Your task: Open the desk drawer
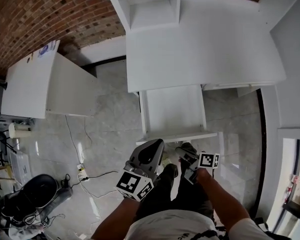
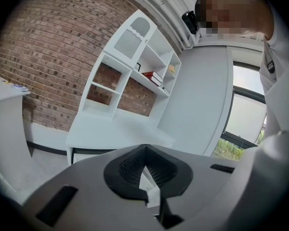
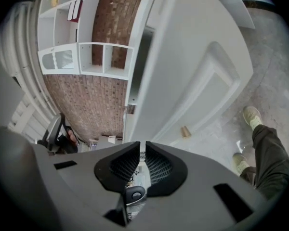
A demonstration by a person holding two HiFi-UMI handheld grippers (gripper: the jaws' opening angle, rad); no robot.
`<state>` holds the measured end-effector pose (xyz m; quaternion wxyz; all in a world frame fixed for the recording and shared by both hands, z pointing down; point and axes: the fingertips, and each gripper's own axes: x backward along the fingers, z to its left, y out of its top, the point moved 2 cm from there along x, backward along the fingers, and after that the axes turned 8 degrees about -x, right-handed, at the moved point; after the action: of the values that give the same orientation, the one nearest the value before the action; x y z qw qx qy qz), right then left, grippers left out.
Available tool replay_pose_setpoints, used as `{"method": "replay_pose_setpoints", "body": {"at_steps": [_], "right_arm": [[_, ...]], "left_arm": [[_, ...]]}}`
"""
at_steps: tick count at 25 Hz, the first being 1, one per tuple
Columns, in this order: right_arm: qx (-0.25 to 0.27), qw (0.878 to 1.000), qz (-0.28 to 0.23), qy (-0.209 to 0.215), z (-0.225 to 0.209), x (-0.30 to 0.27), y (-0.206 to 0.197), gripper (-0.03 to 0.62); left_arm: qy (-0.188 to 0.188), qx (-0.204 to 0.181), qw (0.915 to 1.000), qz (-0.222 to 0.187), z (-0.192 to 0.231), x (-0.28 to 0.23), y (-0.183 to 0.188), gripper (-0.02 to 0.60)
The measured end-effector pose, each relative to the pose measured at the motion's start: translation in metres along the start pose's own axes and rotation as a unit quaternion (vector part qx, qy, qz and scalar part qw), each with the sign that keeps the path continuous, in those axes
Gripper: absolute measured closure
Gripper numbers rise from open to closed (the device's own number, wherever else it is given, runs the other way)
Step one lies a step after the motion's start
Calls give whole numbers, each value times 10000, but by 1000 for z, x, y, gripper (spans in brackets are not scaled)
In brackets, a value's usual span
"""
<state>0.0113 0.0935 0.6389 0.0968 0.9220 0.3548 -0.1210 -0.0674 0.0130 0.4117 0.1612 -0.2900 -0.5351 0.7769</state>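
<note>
The white desk stands ahead of me, and its drawer is pulled out toward me with its front panel nearest. My left gripper hovers just short of that panel on the left, jaws closed on nothing. My right gripper is beside it on the right, close to the panel, with its pads nearly together and nothing between them. In the left gripper view the left gripper points at the desk. In the right gripper view the right gripper faces the tilted desk.
A shelf unit sits on the desk against a brick wall. A second white desk stands at the left. Cables and a power strip lie on the floor beside dark gear. The person's shoe is below.
</note>
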Motion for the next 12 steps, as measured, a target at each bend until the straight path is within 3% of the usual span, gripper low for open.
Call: {"method": "replay_pose_setpoints", "body": {"at_steps": [6, 12], "right_arm": [[491, 9969, 177, 586, 83, 1, 6, 559], [970, 9913, 102, 886, 161, 8, 16, 566]], "left_arm": [[-58, -125, 9998, -150, -7, 4, 21, 571], [-85, -123, 9997, -194, -10, 13, 44, 571]]}}
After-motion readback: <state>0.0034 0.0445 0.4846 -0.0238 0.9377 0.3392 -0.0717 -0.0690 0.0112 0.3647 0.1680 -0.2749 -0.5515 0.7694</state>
